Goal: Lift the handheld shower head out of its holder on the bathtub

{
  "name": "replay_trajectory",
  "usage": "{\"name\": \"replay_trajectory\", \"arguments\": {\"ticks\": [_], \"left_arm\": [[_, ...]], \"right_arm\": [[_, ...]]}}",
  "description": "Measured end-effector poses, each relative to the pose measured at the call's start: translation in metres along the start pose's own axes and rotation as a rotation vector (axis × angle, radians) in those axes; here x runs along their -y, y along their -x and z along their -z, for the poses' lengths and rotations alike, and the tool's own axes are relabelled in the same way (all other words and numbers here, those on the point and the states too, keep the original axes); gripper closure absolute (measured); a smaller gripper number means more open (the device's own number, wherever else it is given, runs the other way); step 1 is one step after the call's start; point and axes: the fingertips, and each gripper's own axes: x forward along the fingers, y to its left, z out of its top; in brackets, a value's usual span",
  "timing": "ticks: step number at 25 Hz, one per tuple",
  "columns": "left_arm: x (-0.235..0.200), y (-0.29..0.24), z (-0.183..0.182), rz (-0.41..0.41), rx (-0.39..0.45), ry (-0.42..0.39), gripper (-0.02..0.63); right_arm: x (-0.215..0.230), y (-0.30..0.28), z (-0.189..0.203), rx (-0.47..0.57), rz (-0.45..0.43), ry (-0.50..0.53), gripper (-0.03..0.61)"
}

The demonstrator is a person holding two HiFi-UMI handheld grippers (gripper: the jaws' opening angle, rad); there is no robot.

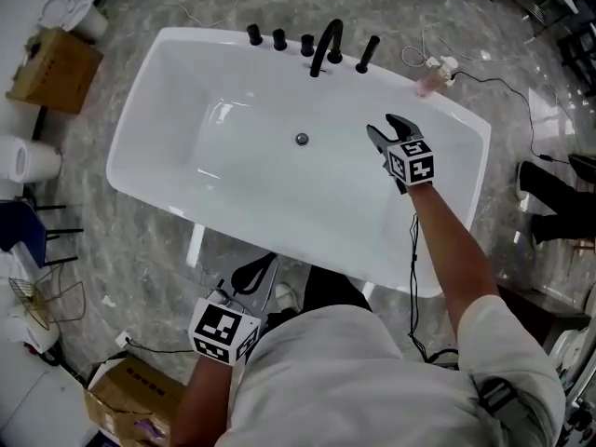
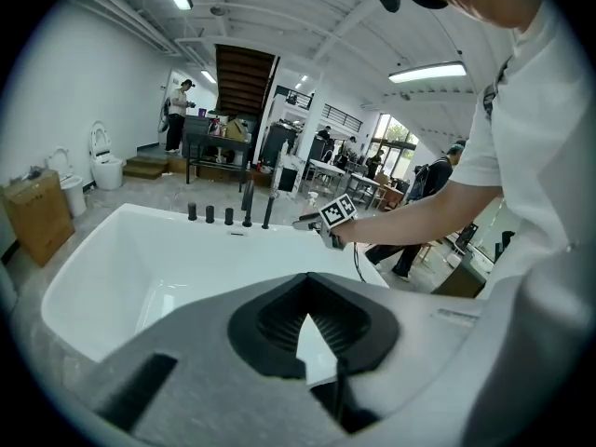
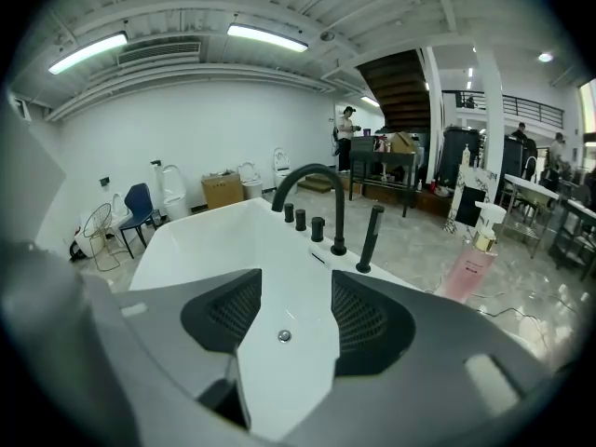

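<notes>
The white bathtub (image 1: pixel 149 124) fills the head view. On its far rim stand three black knobs (image 1: pixel 278 38), a curved black spout (image 1: pixel 326 45) and, rightmost, the black handheld shower head (image 1: pixel 368 54), upright in its holder. My right gripper (image 1: pixel 384 126) hangs open over the tub's right inside, short of the shower head. In the right gripper view the shower head (image 3: pixel 371 236) stands ahead, right of the spout (image 3: pixel 317 194), beyond the empty open right gripper (image 3: pixel 296 282). My left gripper (image 1: pixel 256 270) is shut and empty outside the near rim; the left gripper view shows the left gripper (image 2: pixel 307 291) facing the tub (image 2: pixel 102 277).
A pink pump bottle (image 1: pixel 430 80) stands on the rim right of the shower head, and a cable (image 1: pixel 503 87) trails on the floor beyond it. The drain (image 1: pixel 302 139) lies mid-tub. A cardboard box (image 1: pixel 54 68) sits far left and a person's legs (image 1: pixel 559 198) show at right.
</notes>
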Motion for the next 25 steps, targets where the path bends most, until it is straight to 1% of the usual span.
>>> {"name": "replay_trajectory", "arguments": {"ticks": [5, 10, 15, 21, 25], "left_arm": [[-0.018, -0.026, -0.009, -0.008, -0.035, 0.026, 0.607], [-0.03, -0.046, -0.009, -0.001, -0.068, 0.042, 0.607], [-0.043, -0.06, -0.005, -0.004, -0.09, 0.062, 0.607], [-0.058, -0.078, 0.01, 0.005, -0.131, 0.085, 0.607], [-0.066, -0.089, 0.011, 0.011, -0.136, 0.089, 0.607]], "right_arm": [[0.04, -0.053, -0.005, -0.021, 0.019, -0.01, 0.327], [0.074, -0.1, -0.001, -0.031, 0.043, -0.039, 0.327], [0.105, -0.143, 0.001, -0.046, 0.07, -0.058, 0.327], [0.139, -0.189, -0.001, -0.063, 0.111, -0.085, 0.324], [0.155, -0.216, -0.005, -0.067, 0.121, -0.089, 0.322]]}}
